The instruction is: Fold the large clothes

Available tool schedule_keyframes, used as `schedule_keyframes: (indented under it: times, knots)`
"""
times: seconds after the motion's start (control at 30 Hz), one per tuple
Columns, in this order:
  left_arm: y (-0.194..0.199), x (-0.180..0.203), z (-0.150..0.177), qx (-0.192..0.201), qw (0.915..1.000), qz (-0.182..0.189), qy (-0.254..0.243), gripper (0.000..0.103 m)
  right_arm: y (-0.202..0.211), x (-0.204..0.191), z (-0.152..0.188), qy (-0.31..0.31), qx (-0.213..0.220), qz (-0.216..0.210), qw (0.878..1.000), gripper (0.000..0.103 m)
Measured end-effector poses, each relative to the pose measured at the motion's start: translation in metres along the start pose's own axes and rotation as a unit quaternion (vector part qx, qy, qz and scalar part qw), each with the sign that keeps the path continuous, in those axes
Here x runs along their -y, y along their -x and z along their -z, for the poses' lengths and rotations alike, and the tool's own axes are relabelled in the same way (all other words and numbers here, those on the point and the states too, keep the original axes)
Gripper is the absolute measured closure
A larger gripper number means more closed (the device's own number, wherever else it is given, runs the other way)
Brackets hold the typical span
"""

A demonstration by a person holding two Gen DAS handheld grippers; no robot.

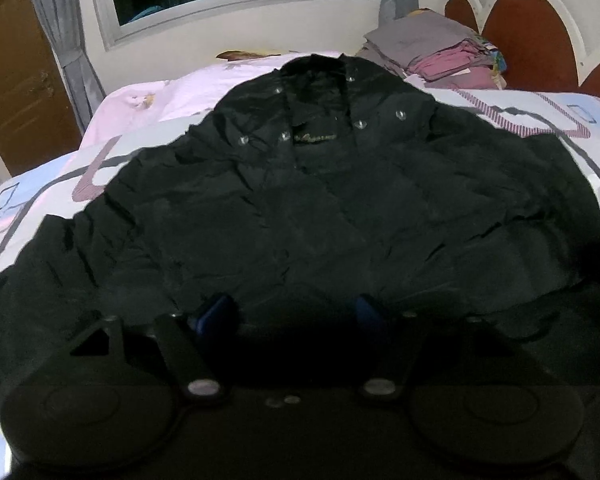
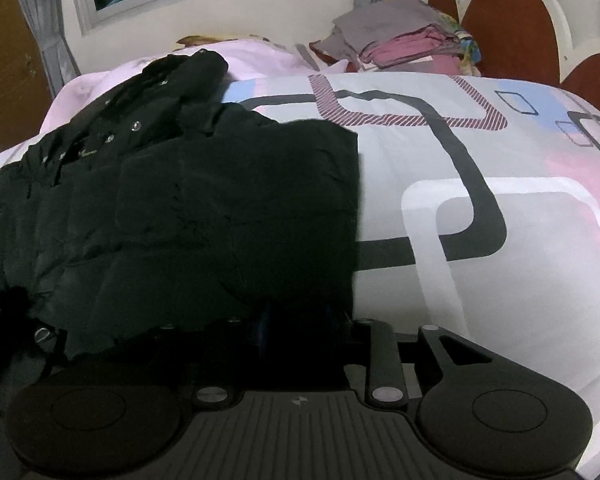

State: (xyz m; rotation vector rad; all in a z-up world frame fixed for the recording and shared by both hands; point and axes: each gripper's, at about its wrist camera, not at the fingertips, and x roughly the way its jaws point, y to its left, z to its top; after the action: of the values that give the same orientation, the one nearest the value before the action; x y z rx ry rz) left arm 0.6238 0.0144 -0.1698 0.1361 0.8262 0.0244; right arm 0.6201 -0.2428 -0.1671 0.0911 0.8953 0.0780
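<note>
I see one bed (image 1: 520, 104), its patterned cover pink, grey and blue. On it lies one black jacket (image 1: 320, 208), spread collar-away in the left wrist view, with about six metal snaps countable around the collar. A gold script label sits inside the neck; I cannot read it. At the head of the bed is one stack of folded clothes (image 1: 440, 52), grey on top, pink beneath.

The right wrist view alone shows the jacket's right edge (image 2: 352, 208) and the bare cover beyond it (image 2: 480, 208).

The left gripper (image 1: 294, 314) rests at the jacket's near hem, its blue fingertips (image 1: 216, 312) set well apart with nothing between them. The right gripper (image 2: 296, 320) sits at the hem's right corner; its jaws are in shadow under the fabric, so I cannot tell their state.
</note>
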Motion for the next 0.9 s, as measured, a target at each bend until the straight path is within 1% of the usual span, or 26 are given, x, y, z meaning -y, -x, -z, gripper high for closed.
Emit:
schedule_keyframes:
  times: [0.07, 0.13, 0.2, 0.3, 0.33, 0.47, 0.5, 0.57, 0.6, 0.63, 0.67, 0.7, 0.77, 0.83, 0.87, 0.9]
  knots:
    - [0.007, -0.002, -0.006, 0.014, 0.9999, -0.006, 0.002, 0.036, 0.009, 0.001, -0.005, 0.005, 0.029, 0.002, 1.000, 0.074]
    - [0.011, -0.004, -0.014, 0.028, 0.9995, -0.007, 0.009, 0.036, 0.010, 0.005, -0.017, -0.002, 0.045, -0.004, 0.999, 0.074]
    - [0.009, -0.006, -0.024, 0.037, 0.9992, -0.010, 0.013, 0.034, 0.003, 0.006, -0.031, -0.005, 0.052, -0.007, 0.999, 0.073]
    - [-0.001, -0.007, -0.037, 0.038, 0.9991, -0.016, 0.009, 0.034, -0.012, 0.010, -0.051, -0.006, 0.062, -0.006, 0.998, 0.065]
    - [-0.005, -0.008, -0.040, 0.037, 0.9991, -0.020, 0.009, 0.034, -0.018, 0.012, -0.058, -0.010, 0.064, -0.009, 0.998, 0.065]
    - [-0.027, -0.016, -0.041, 0.016, 0.9994, -0.026, 0.018, 0.033, -0.041, 0.021, -0.072, -0.009, 0.061, -0.015, 0.998, 0.066]
    - [-0.032, -0.017, -0.039, 0.014, 0.9994, -0.025, 0.020, 0.032, -0.047, 0.023, -0.072, -0.007, 0.055, -0.016, 0.998, 0.066]
    - [-0.038, -0.017, -0.032, 0.013, 0.9995, -0.022, 0.021, 0.029, -0.066, 0.025, -0.067, 0.005, 0.024, -0.014, 1.000, 0.066]
    - [-0.041, -0.017, -0.029, 0.010, 0.9995, -0.020, 0.023, 0.029, -0.071, 0.027, -0.063, 0.007, 0.023, -0.017, 1.000, 0.065]
    - [-0.043, -0.016, -0.028, 0.010, 0.9994, -0.020, 0.025, 0.028, -0.073, 0.030, -0.059, 0.002, 0.026, -0.012, 1.000, 0.056]
    - [-0.045, -0.016, -0.026, 0.009, 0.9994, -0.022, 0.026, 0.026, -0.076, 0.034, -0.058, -0.009, 0.026, -0.015, 1.000, 0.054]
    - [-0.046, -0.016, -0.025, 0.008, 0.9992, -0.023, 0.030, 0.025, -0.077, 0.036, -0.058, -0.019, 0.026, -0.019, 0.999, 0.054]
    - [-0.047, -0.018, -0.025, 0.006, 0.9991, -0.020, 0.037, 0.024, -0.077, 0.036, -0.060, -0.013, 0.023, -0.016, 1.000, 0.054]
    - [-0.045, -0.020, -0.029, 0.001, 0.9990, -0.021, 0.040, 0.025, -0.074, 0.033, -0.062, -0.010, 0.018, -0.013, 1.000, 0.054]
    - [-0.039, -0.020, -0.031, 0.001, 0.9988, -0.026, 0.042, 0.032, -0.067, 0.032, -0.065, -0.011, 0.024, -0.008, 1.000, 0.054]
    - [-0.033, -0.019, -0.032, 0.003, 0.9987, -0.028, 0.043, 0.037, -0.056, 0.031, -0.065, -0.010, 0.038, -0.002, 0.999, 0.057]
